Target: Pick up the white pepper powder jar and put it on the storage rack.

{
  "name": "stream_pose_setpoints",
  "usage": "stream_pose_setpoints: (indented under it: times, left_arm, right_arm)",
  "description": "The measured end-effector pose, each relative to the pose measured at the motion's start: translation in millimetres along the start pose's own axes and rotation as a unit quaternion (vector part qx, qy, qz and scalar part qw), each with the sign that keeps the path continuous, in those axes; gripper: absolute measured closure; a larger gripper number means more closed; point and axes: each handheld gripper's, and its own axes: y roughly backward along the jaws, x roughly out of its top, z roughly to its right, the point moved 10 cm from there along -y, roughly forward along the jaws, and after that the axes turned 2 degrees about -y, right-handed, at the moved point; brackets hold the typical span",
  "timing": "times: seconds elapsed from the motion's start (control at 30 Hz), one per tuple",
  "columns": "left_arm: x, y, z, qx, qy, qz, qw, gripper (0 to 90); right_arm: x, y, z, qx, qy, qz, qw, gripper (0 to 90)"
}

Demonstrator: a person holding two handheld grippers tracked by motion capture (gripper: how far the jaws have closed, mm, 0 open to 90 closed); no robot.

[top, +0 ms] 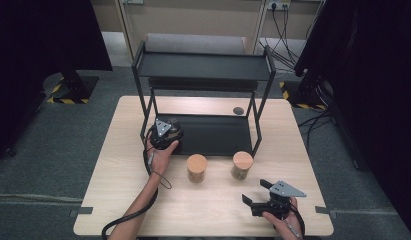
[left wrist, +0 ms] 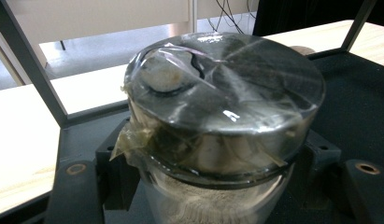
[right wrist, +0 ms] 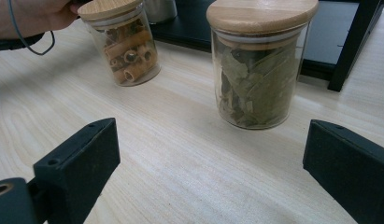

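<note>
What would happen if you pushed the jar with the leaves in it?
The jar of leaves would probably slide on the smooth table, since its flat base sits upright. It looks light, holding only dry leaves. A push high up, near the wooden lid, might tip it, and glass could break.

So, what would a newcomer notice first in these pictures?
Probably the black two-level rack at the far side of the table, where the left gripper is shut on a jar with a dark, plastic-wrapped lid over the lower shelf. In front of the rack stand two wooden-lidded glass jars: a jar of tube pasta and a jar of dried leaves, which the open right gripper faces.
</note>
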Motion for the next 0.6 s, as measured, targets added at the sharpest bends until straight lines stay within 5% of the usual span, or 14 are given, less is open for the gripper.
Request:
stream_pose_setpoints:
  times: [0.23,0.6]
  left_arm:
    - [3.0,4.8,1.7,0.019,0.008,-0.013,0.9997,13.2]
    - [3.8,12.2,6.0,0.010,0.015,-0.006,0.9998,5.1]
  right_arm:
    - [-0.1,0.0,0.0,0.000,0.000,0.000,1.0000,4.5]
    - [0.1,0.3,0.2,-0.001,0.001,0.000,1.0000,4.4]
